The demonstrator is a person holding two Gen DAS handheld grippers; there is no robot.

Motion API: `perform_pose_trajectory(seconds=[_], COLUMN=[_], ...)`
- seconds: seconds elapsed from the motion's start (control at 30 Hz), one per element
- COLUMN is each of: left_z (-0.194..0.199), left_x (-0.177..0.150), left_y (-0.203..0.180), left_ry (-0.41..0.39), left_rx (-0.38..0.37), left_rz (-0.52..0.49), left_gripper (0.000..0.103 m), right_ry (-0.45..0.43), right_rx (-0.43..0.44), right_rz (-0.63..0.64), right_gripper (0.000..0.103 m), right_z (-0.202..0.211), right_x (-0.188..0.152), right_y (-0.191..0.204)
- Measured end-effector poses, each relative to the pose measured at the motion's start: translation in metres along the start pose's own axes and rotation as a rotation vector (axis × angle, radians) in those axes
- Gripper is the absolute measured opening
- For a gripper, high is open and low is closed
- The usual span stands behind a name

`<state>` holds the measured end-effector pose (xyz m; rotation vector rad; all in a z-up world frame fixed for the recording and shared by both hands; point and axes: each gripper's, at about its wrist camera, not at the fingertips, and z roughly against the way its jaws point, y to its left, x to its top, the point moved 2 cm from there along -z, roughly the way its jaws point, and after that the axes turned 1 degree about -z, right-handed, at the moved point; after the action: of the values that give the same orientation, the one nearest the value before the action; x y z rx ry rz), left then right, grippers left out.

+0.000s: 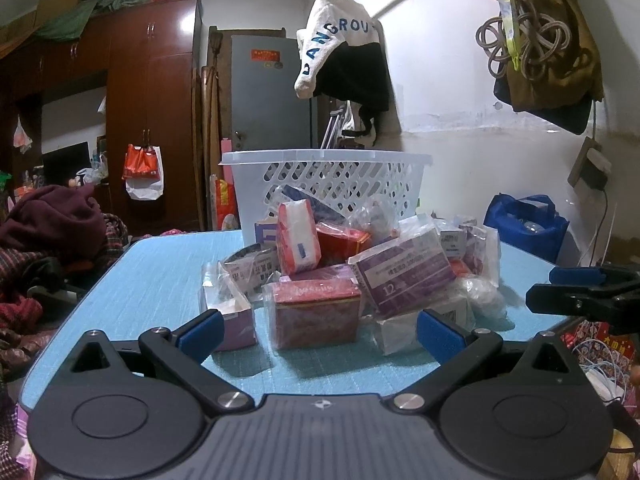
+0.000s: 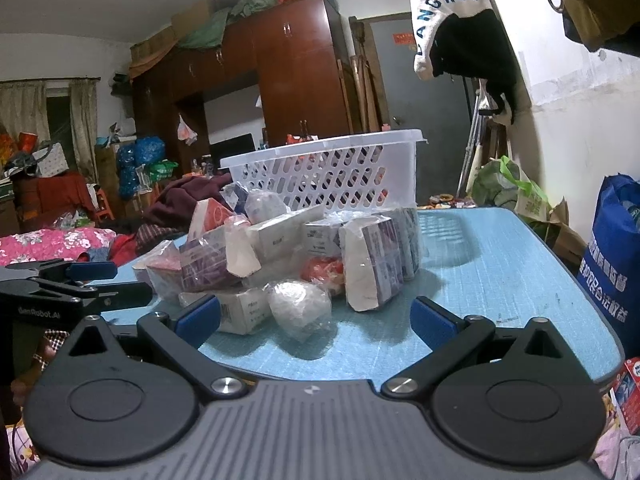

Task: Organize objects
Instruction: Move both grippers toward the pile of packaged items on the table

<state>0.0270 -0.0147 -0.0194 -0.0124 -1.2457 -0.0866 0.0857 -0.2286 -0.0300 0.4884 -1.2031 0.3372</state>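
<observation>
Left wrist view, gripper: the left gripper is seen spread wide with nothing between its blue pads; it is held low over the near edge of the bench, tilted slightly down, apparently so that the heap stays framed between the fingers
Left wrist view, task things: a heap of packets and boxes is piled mid-bench; a red box wrapped in clear film lies nearest the jaws; a purple box is propped aslant just beside it on the right
Left wrist view, receptacle: a white basket stands upright behind the heap, touching it, judged to be where the items are meant to go
Left wrist view, other tool: the right gripper is seen at the right edge, near the bench corner

Right wrist view, gripper: the right gripper is likewise released and empty, poised at the near bench edge
Right wrist view, task things: a crumpled clear bag lies closest between the fingers; a film-wrapped packet stands on end beside it
Right wrist view, receptacle: the white basket stands behind the pile
Right wrist view, progress: nothing is grasped; the heap is judged untouched, sorting not yet begun
</observation>
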Motion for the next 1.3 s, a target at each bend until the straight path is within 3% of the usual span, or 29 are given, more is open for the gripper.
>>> perform_pose_trajectory(seconds=[0.53,1.1,1.3], left_z=[-0.001,-0.001,0.000], left_x=[0.000,0.000,0.004], left_y=[0.002,0.006,0.031], left_ry=[0.006,-0.004,-0.028], left_rx=[0.001,0.005,0.039], left_rz=[0.002,0.004,0.036], left_gripper=[0.103,0.103,0.103], right_ry=[0.000,-0.005,-0.041], right_rx=[-0.024,0.008,-0.016], right_rz=[0.029,-0.017,-0.034], right_gripper=[0.103,0.103,0.103], right_z=[-0.001,-0.002,-0.005], right_x=[-0.001,-0.002,0.007], right_y=[0.003,-0.005,-0.014])
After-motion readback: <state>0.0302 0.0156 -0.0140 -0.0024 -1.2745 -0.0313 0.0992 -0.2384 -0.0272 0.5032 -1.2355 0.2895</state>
